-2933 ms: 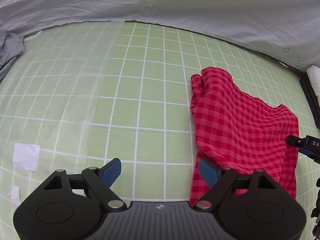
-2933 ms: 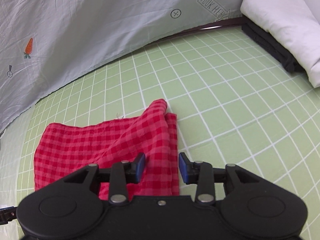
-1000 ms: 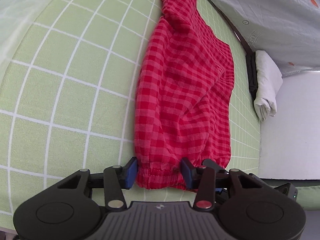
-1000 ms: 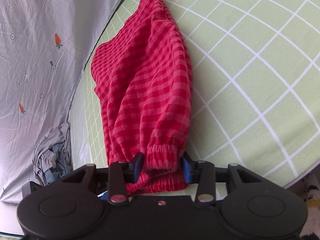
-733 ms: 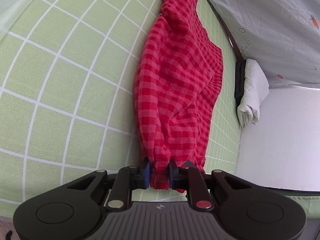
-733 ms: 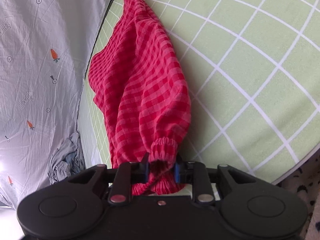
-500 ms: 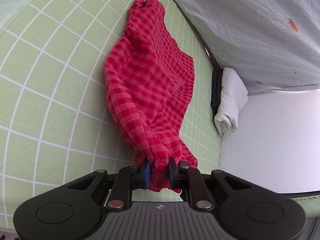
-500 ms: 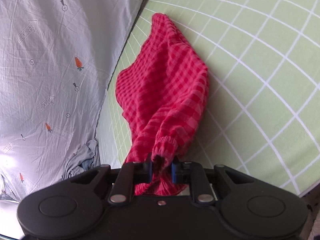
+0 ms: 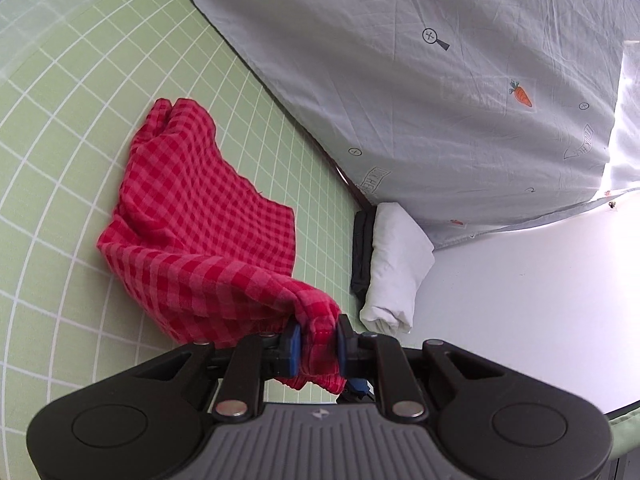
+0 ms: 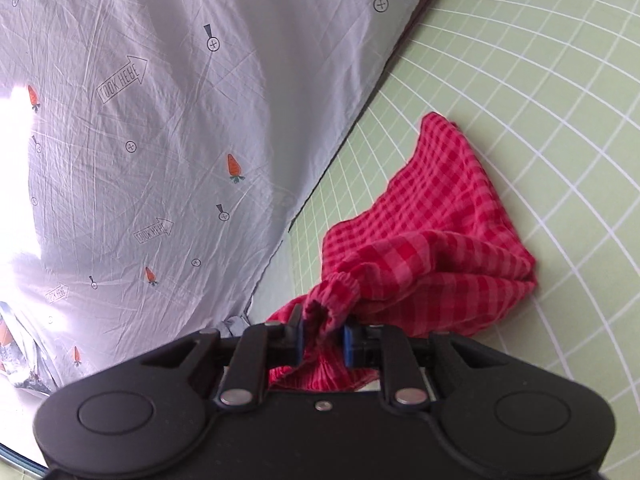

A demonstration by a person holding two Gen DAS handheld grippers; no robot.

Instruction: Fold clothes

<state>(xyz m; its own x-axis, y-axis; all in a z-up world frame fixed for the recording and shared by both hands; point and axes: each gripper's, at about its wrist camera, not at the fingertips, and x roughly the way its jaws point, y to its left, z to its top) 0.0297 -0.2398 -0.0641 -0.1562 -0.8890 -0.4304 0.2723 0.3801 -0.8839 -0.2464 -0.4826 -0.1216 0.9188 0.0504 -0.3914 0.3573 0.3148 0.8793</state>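
Observation:
Red checked shorts (image 9: 188, 216) lie partly on the green grid mat (image 9: 60, 128), with the elastic waistband end lifted off it. My left gripper (image 9: 316, 346) is shut on one bunched part of the waistband, low in the left wrist view. In the right wrist view the same red checked shorts (image 10: 432, 216) rise from the green grid mat (image 10: 560, 100) toward my right gripper (image 10: 322, 340), which is shut on the gathered waistband. The far leg end still rests on the mat. The two grippers hold the waistband close together.
A folded white cloth (image 9: 394, 264) on a dark folded garment (image 9: 362, 248) sits at the mat's right edge. A grey sheet with carrot prints (image 9: 440, 80) hangs behind the mat, and the same grey sheet (image 10: 160, 120) fills the left of the right wrist view. A grey garment (image 10: 234, 324) peeks out beside the right gripper.
Both grippers closed on the waistband and lifted it off the mat. The near half of the shorts now hangs raised and is carried toward the far end.

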